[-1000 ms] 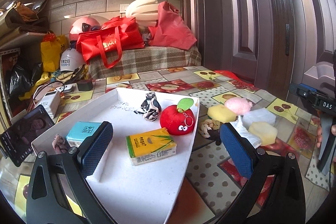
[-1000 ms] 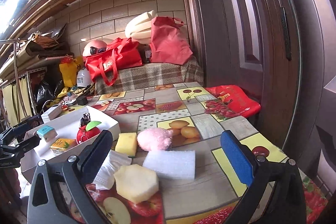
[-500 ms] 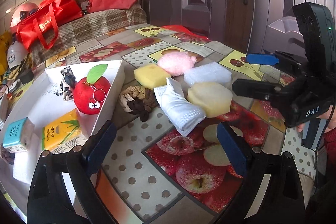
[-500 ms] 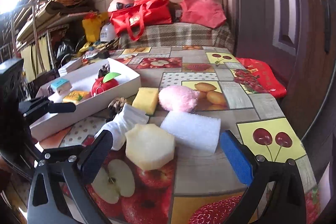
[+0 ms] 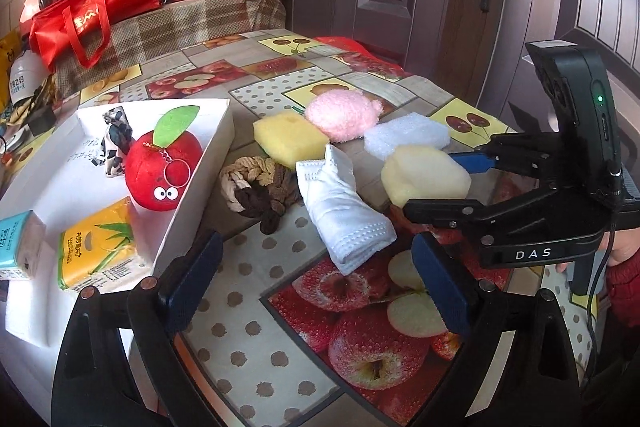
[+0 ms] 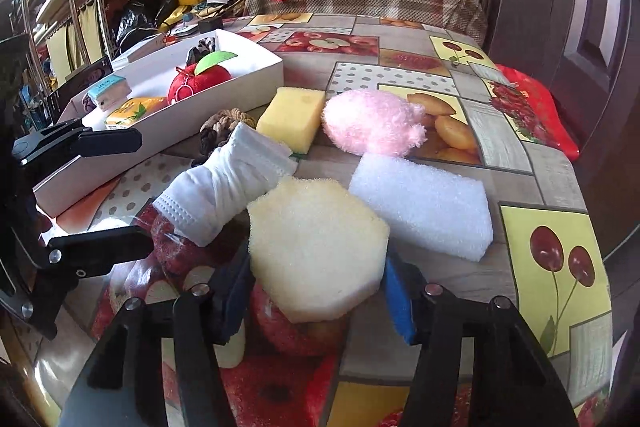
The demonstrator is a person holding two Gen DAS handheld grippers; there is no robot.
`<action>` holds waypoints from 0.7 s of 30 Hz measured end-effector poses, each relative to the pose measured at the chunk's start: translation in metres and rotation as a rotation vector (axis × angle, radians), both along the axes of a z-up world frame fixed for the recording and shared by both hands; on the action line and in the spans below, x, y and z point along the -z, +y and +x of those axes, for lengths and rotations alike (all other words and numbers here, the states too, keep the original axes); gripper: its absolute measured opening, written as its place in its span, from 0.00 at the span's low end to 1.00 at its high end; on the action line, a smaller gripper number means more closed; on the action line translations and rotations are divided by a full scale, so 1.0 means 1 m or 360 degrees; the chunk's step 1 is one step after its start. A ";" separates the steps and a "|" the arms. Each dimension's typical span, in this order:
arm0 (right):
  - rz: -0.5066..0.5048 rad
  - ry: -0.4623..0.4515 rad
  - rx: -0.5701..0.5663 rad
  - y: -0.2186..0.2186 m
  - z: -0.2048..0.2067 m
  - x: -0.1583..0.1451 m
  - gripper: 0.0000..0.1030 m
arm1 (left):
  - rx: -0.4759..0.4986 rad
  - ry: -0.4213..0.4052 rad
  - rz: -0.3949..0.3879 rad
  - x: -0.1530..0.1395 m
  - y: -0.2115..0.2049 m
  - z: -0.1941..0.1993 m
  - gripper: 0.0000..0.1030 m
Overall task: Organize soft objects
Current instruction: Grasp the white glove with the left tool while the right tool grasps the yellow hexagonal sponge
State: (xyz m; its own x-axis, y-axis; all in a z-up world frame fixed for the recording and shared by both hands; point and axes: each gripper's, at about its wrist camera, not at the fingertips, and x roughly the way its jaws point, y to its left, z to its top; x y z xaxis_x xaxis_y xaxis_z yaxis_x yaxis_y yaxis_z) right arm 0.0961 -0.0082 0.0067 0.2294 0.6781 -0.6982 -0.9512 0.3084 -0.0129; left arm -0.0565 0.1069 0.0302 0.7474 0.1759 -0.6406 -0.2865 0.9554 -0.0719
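two tools in view. right tool jaws have just been closing and now flank the pale hexagonal sponge at lower centre of the right wrist view, pads at its sides. left tool stands wide over bare tabletop, nothing between. white box sits left.

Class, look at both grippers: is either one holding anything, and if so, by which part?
The right gripper, its jaws having just closed, grips the pale hexagonal sponge by its opposite side faces at the near end. The left gripper is open and holds nothing.
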 end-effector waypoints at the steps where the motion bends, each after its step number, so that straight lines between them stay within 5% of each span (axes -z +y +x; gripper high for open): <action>1: 0.0018 0.0015 0.0039 -0.004 0.005 -0.002 0.57 | 0.0009 0.0012 -0.0021 0.001 -0.001 0.007 0.82; 6: 0.0073 0.0174 0.0127 -0.012 0.026 0.000 0.57 | -0.0024 0.0219 0.0043 0.014 -0.013 0.048 0.48; 10: 0.0081 0.0179 0.0127 -0.012 0.026 -0.001 0.57 | -0.0033 0.0239 -0.0017 0.019 -0.008 0.055 0.40; 15: 0.0172 0.0115 0.0119 -0.021 0.019 -0.009 0.57 | 0.0003 0.0042 0.0016 0.003 -0.015 0.038 0.37; 21: 0.0484 -0.0133 0.0170 -0.047 -0.006 -0.035 0.57 | 0.0001 -0.0349 0.0182 -0.025 -0.031 -0.002 0.38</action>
State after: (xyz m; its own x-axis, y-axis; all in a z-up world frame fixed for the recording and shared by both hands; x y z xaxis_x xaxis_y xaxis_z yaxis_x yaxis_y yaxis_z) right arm 0.0905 -0.0554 0.0421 0.3583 0.8215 -0.4435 -0.9128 0.4081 0.0185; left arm -0.0588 0.0758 0.0552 0.8667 0.2373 -0.4388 -0.2753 0.9611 -0.0240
